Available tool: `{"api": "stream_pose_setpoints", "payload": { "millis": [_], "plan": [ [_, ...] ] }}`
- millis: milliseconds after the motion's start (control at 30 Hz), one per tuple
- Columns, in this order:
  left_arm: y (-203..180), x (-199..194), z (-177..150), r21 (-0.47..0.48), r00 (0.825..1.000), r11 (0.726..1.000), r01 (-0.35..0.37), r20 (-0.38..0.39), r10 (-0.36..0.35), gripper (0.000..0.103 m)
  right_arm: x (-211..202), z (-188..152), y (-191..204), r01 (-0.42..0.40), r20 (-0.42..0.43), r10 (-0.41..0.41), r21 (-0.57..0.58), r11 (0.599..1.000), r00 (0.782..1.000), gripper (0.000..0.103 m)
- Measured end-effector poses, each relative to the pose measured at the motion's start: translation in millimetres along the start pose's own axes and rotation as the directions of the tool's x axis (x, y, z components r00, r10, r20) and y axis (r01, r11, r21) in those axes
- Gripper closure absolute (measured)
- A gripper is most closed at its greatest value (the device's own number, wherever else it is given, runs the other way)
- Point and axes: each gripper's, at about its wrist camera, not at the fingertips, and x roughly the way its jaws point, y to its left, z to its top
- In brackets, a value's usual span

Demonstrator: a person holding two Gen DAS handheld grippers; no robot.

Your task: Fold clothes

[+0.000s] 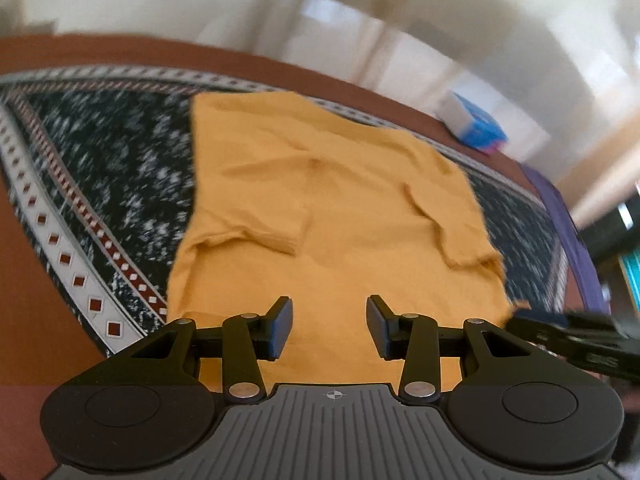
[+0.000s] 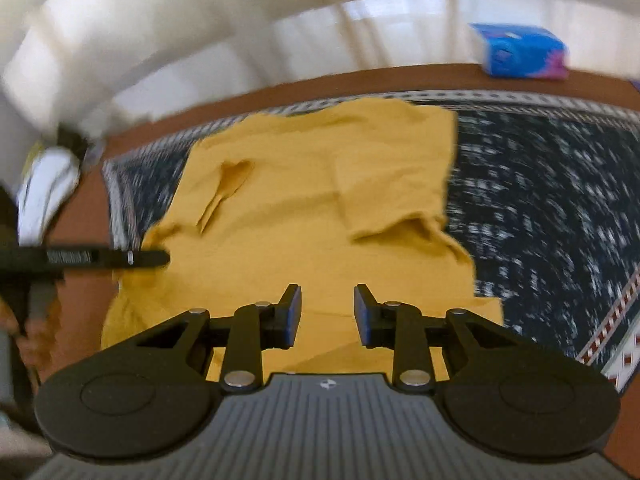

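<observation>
A mustard-yellow T-shirt [image 1: 320, 200] lies spread on a dark patterned cloth, both sleeves folded in over the body. It also shows in the right wrist view [image 2: 312, 200]. My left gripper [image 1: 330, 328] is open and empty, just above the shirt's near edge. My right gripper [image 2: 327, 316] is open and empty over the near edge too. The right gripper shows at the right edge of the left wrist view [image 1: 560, 336]. The left gripper shows at the left of the right wrist view [image 2: 100, 258]. Both views are motion-blurred.
The patterned cloth [image 1: 104, 168] with a white and red border covers a brown table [image 1: 24, 300]. A blue tissue box [image 2: 520, 52] stands at the table's far edge. A purple cloth [image 1: 568, 232] lies along the right side. White walls lie behind.
</observation>
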Motion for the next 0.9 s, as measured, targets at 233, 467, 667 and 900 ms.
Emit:
{"api": "stream_pose_setpoints", "payload": {
  "millis": [233, 467, 667, 900],
  "plan": [
    [-31.8, -14.4, -35.6, 0.312, 0.989, 0.948, 0.058, -0.147, -0.012, 0.045, 3.2, -12.9, 28.6, -0.084, -0.101, 0.065, -0.201, 0.976, 0.993, 0.055],
    [-53.2, 2.0, -49.5, 0.501, 0.99, 0.865, 0.011, -0.129, 0.062, 0.044, 2.9, -21.8, 55.8, -0.184, -0.23, 0.074, -0.504, 0.844, 0.97, 0.049],
    [-64.3, 11.5, -47.8, 0.54, 0.991, 0.842, 0.021, -0.12, 0.053, 0.044, 12.9, -21.6, 64.0, -0.227, -0.288, 0.064, -0.579, 0.783, 0.956, 0.049],
    [-59.8, 20.5, -44.2, 0.536, 0.991, 0.844, 0.008, -0.118, 0.066, 0.103, 24.5, -17.2, 61.4, -0.258, -0.338, 0.067, -0.561, 0.787, 0.939, 0.097]
  ]
}}
